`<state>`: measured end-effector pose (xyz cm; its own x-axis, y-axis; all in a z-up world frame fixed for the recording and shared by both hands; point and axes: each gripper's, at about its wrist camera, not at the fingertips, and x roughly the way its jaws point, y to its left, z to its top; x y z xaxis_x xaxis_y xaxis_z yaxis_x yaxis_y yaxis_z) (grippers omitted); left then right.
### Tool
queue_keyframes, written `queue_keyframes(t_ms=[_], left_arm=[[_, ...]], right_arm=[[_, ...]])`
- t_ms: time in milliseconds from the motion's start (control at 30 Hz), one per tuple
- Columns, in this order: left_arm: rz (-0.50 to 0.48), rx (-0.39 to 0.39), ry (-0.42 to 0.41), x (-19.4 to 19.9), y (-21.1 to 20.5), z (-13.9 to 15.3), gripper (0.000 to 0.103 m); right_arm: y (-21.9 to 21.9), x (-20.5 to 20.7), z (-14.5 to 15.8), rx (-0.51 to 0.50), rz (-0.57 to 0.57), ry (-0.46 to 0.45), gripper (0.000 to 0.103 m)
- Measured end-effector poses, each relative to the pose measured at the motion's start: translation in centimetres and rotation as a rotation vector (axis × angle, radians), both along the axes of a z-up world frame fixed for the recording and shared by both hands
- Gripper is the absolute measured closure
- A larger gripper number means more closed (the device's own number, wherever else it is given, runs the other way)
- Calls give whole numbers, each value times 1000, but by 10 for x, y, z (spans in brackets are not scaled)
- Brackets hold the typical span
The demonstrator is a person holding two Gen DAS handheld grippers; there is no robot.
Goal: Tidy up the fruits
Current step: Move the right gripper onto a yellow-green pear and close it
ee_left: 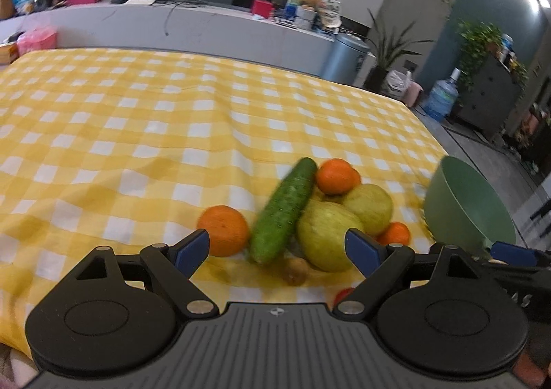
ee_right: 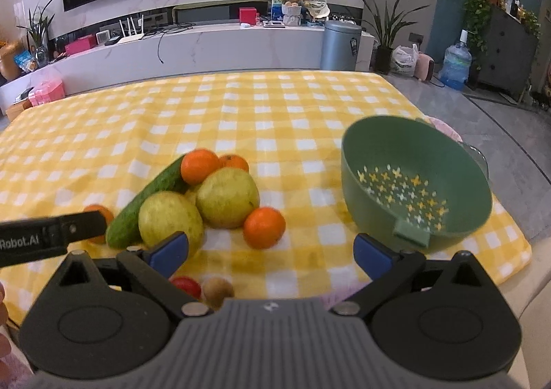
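Observation:
A pile of produce lies on the yellow checked cloth: a cucumber, two pale green pears, several oranges, a small brown fruit and a red one. A green colander bowl stands to the right of the pile, holding nothing. My left gripper is open just short of the cucumber and the near pear. My right gripper is open near the front edge, between an orange and the colander. The left gripper's body shows at the left of the right wrist view.
The cloth-covered table stretches bare behind the pile. Past the table's far edge stand a white media counter, a grey bin, potted plants and a water jug. The table's right edge runs close to the colander.

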<state>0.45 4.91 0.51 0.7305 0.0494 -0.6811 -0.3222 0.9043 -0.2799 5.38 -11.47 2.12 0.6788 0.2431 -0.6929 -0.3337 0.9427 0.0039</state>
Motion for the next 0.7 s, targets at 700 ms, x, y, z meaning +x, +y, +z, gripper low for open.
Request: queue_keyframes(t_ms=[700], left_arm=[[-193, 109, 29, 14, -22, -20, 0]], right_arm=[[60, 135, -40, 49, 107, 356, 22]])
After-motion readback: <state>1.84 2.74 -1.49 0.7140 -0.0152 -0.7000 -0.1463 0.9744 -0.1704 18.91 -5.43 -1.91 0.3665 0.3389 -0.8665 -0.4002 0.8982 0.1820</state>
